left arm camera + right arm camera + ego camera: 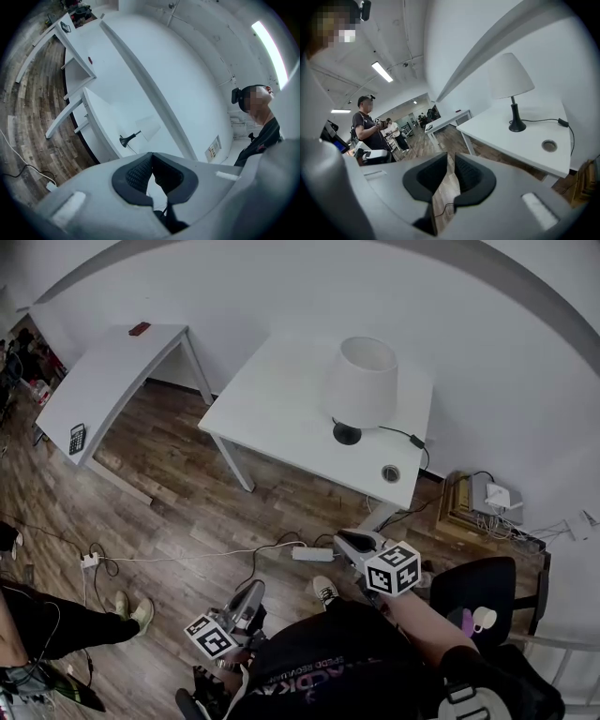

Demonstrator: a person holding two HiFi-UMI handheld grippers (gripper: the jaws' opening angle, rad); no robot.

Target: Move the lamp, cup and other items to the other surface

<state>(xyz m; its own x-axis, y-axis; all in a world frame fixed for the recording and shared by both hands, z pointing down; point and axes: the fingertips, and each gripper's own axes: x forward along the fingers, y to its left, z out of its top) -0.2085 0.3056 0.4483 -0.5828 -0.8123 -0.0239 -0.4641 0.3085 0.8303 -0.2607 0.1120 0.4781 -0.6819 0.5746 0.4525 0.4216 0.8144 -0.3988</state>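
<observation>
Jaws, right gripper (pixel 450 158): slightly apart, empty; lamp (pixel 361 381) axis vert., shade up.

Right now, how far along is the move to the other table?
Done: can't say; lamp stands on the near table, calculator and a small dark item lie on the far table. In hand: nothing; left gripper shut and empty, right gripper open a little, empty. Left: no cup shows on either table, and which table is the target isn't visible.
</observation>
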